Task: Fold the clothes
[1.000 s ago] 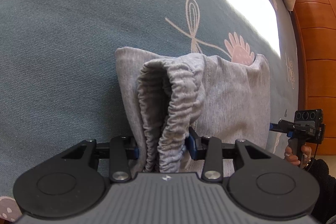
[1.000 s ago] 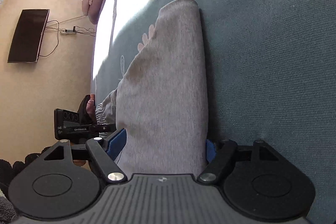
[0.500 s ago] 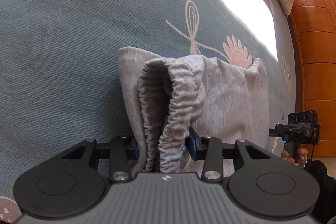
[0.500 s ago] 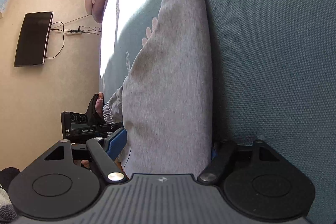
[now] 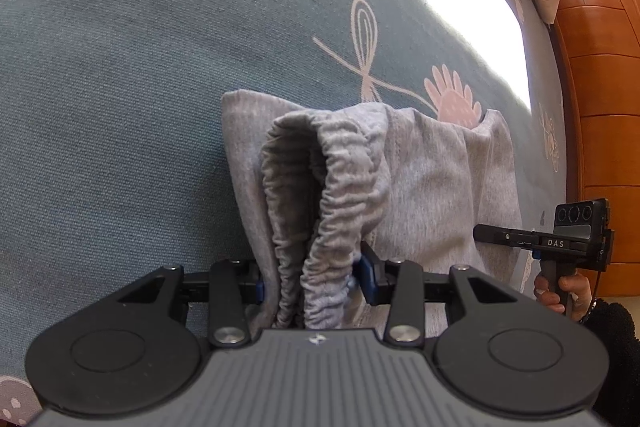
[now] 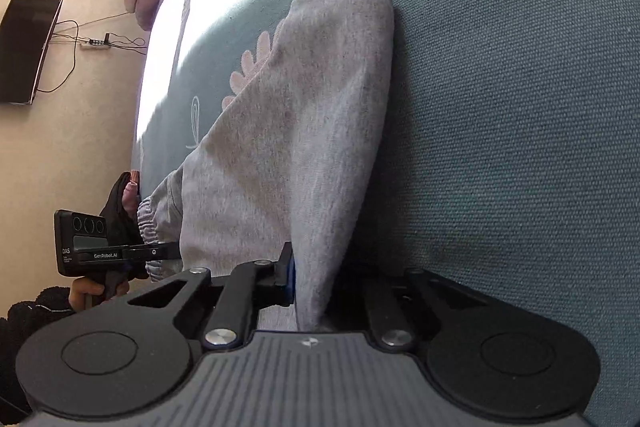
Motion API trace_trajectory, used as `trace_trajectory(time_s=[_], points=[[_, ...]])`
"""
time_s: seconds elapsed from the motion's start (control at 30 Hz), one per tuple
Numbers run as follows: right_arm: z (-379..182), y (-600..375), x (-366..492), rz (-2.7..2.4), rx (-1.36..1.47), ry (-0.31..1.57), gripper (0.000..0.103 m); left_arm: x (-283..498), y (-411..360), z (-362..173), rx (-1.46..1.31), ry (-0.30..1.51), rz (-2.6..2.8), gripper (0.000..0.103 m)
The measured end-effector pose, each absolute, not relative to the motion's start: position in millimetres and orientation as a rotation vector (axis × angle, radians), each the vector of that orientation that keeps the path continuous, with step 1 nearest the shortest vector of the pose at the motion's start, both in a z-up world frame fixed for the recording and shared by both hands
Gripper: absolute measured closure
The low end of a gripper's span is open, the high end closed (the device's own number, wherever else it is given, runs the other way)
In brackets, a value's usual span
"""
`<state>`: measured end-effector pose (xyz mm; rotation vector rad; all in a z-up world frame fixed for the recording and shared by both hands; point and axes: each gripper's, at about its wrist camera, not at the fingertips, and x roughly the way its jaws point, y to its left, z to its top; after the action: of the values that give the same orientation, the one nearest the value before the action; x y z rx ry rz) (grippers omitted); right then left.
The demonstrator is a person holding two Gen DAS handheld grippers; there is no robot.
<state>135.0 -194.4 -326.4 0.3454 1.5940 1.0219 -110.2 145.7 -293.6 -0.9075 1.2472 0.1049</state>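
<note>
Moved: right gripper (image 6: 310,291) went from straddling the grey pants (image 5: 432,187) to clenched on their hem end; left side unchanged.
Left gripper (image 5: 308,283): you're grasping the elastic waistband (image 5: 340,195), bunched between the pads.
Location: pants lie on the teal bed cover (image 5: 120,67), running toward 12 o'clock.
Handling: light, limp knit, likely stretchy; it will sag between grips.
Hold: waistband and hem, thick layers, not single cloth.
</note>
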Motion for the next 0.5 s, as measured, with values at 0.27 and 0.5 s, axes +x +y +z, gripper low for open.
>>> trace_trajectory(time_s=[0.27, 0.5], points=[[-298, -170, 110, 0.867, 0.183, 1.542, 0.091, -109, 122, -276, -0.771, 1.234, 0.176, 0.069], [-276, -171, 97, 0.956, 0.214, 1.524, 0.091, -106, 104, -241, -0.716, 1.209, 0.147, 0.073]])
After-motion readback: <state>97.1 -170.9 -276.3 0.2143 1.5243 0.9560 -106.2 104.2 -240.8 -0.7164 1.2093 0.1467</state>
